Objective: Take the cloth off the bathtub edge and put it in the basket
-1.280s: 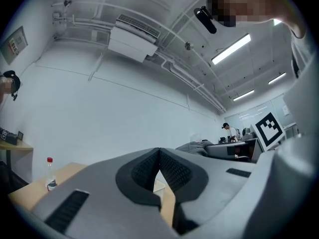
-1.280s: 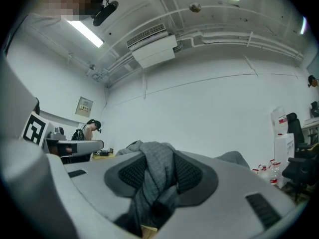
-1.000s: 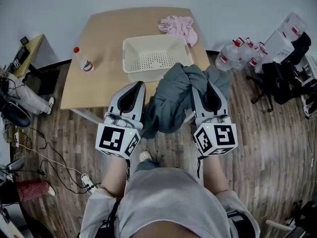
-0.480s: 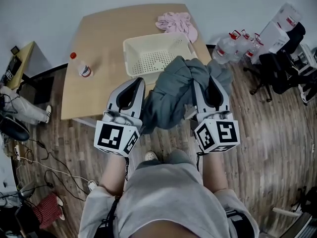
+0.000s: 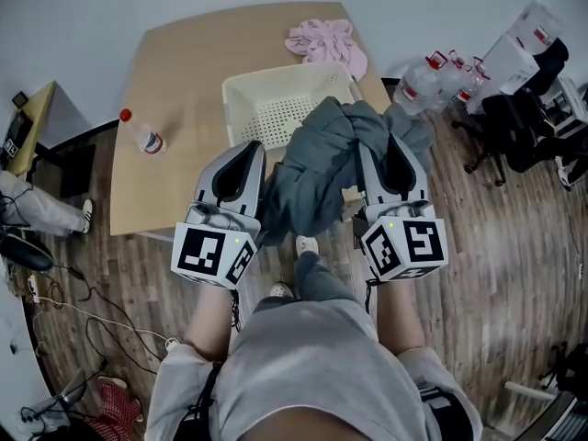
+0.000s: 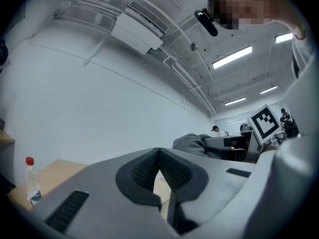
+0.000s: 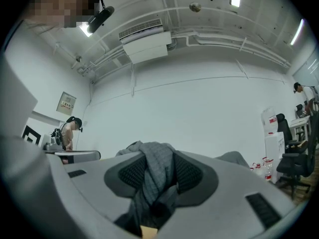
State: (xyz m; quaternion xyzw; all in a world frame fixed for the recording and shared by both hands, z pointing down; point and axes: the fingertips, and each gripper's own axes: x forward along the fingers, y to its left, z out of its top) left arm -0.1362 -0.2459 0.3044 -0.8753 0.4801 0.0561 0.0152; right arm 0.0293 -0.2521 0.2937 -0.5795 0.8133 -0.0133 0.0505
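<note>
Your right gripper is clamped on a bunched grey fabric cloth, with a fold of it pinched between the two dark ribbed pads. Your left gripper has its pads pressed together at the tips, with nothing between them, and sits just left of the hanging cloth.

Ahead of both lies the light wooden surface. In the head view the grey cloth hangs from the right gripper in a loose bundle. It covers the near right corner of the basket and droops past the near edge of the surface toward the wooden plank floor. The cream perforated plastic basket stands on the surface, right of its middle, with its holed bottom bare. A crumpled pink cloth lies on the surface just behind the basket's far right corner. A small clear plastic bottle with a red cap lies well to the basket's left.
</note>
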